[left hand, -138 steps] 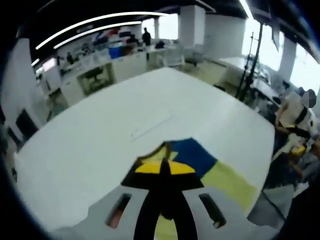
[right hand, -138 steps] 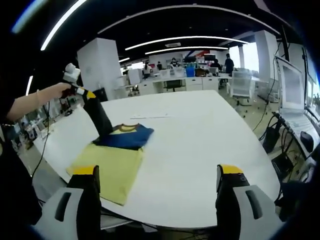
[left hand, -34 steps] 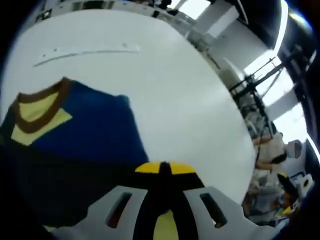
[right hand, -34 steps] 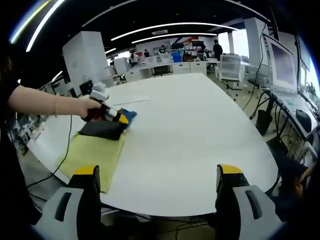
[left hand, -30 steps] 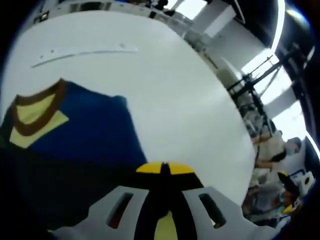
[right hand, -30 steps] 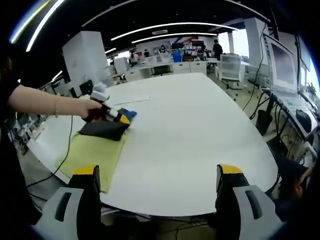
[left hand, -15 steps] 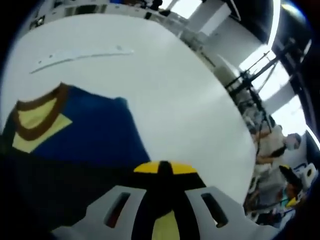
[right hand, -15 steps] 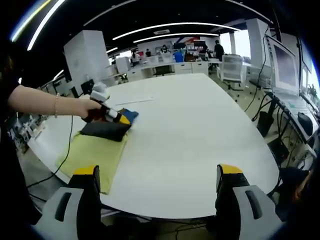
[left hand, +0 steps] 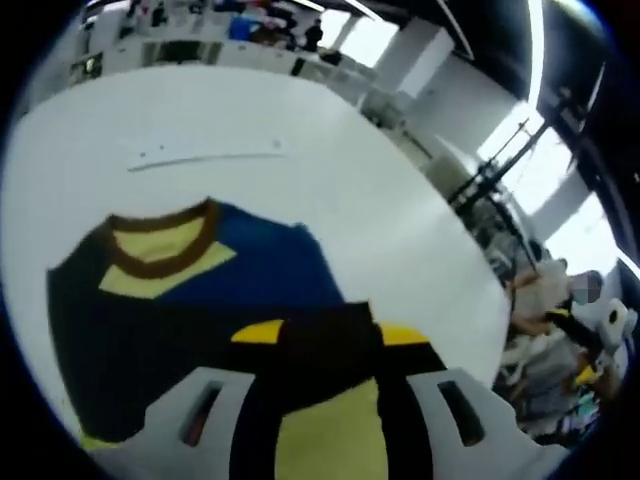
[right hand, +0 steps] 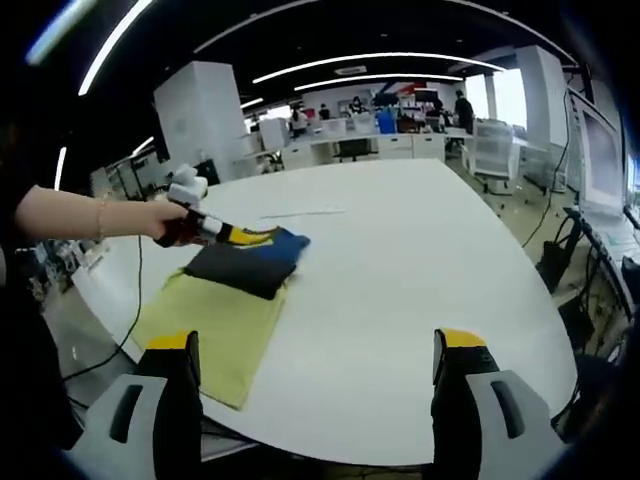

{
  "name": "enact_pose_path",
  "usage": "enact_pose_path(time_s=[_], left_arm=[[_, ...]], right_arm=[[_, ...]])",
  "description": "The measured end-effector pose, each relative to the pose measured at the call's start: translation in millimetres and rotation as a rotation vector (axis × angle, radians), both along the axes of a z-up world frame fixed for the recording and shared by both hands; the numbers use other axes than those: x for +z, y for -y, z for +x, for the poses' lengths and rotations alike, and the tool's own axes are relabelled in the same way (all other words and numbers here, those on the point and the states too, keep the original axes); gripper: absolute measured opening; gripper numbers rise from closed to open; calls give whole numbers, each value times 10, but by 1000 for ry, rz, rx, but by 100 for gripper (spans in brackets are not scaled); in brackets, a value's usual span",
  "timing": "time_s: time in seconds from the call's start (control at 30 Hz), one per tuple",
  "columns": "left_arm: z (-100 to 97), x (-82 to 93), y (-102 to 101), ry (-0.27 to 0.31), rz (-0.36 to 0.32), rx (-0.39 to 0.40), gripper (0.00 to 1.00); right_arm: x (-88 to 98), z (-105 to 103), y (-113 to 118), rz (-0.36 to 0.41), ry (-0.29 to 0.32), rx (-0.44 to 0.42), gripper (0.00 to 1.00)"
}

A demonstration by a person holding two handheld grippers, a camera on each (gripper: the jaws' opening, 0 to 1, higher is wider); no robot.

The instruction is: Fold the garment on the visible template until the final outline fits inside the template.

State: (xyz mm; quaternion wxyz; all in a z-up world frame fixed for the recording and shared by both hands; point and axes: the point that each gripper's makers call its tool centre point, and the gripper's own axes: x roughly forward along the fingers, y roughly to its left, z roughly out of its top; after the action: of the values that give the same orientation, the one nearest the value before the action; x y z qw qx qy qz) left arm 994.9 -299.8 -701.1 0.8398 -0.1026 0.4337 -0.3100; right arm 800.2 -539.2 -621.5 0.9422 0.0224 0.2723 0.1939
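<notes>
A dark navy and blue garment (left hand: 170,300) with a brown collar and yellow lining lies folded on the white table (left hand: 330,190). Its near end rests on a yellow template (left hand: 330,440). My left gripper (left hand: 330,335) stands open just over the garment's near edge, with dark cloth and yellow template showing between its jaws. In the right gripper view a hand holds the left gripper (right hand: 232,235) at the far-left side of the garment (right hand: 250,265), and the template (right hand: 215,325) stretches toward me. My right gripper (right hand: 316,345) hangs wide open and empty off the table's near edge.
A thin pale strip (left hand: 205,155) lies on the table beyond the garment, also seen as a strip (right hand: 305,212) in the right gripper view. A person's arm (right hand: 90,220) reaches in from the left. Office desks and chairs (right hand: 380,140) stand beyond the table, and a seated person (left hand: 560,310) is off its right side.
The left gripper's jaws have gone from shut to open and the gripper has pulled back a little from the garment. The folded garment lies flat. The right gripper stays open.
</notes>
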Motion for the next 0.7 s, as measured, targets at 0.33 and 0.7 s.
enact_pose_path(time_s=[0.33,0.7], left_arm=[[-401,343,-742,72,-23,70,50],[-814,764,-1167,220,-17,49,72]], right_arm=[[182,97,-202,5,44,56,97],[216,134,-487,1,45,140,98]])
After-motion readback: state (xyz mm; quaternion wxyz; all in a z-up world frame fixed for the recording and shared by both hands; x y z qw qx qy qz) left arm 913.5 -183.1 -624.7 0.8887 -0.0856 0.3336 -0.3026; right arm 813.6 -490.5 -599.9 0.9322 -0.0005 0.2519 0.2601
